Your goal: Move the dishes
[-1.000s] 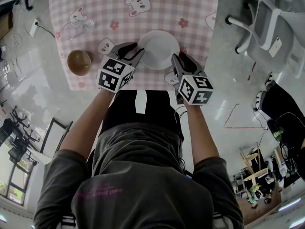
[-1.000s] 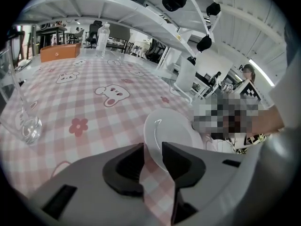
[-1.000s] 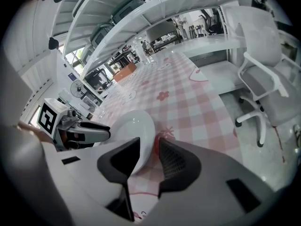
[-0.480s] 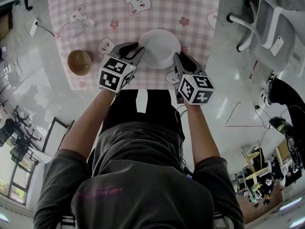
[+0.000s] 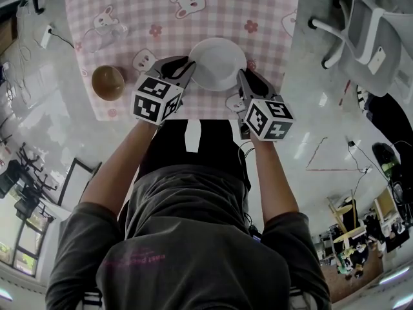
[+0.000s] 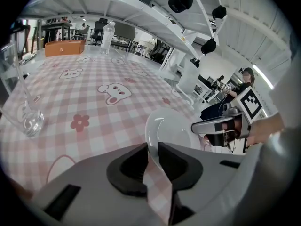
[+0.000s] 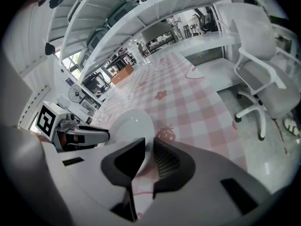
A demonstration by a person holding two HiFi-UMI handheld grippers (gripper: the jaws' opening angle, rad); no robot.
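Observation:
A white plate (image 5: 219, 62) sits near the front edge of the pink checked tablecloth (image 5: 155, 5). My left gripper (image 5: 188, 67) is shut on the plate's left rim, and my right gripper (image 5: 241, 77) is shut on its right rim. In the left gripper view the jaws meet at the gripper (image 6: 150, 147) with the rim of the plate (image 6: 174, 128) pinched between them. The right gripper view shows that gripper (image 7: 148, 147) clamped the same way on the plate (image 7: 129, 126). Each gripper view also shows the opposite gripper across the plate.
A brown bowl (image 5: 107, 82) stands at the table's front left corner. A clear glass (image 5: 103, 34) stands behind it, the glass (image 6: 29, 121) also showing in the left gripper view. A white office chair (image 5: 361, 31) stands right of the table. A bottle (image 6: 107, 32) and box (image 6: 65, 47) are at the far end.
The plate and both grippers have shifted slightly away from me and to the right. Both grips on the rim are unchanged.

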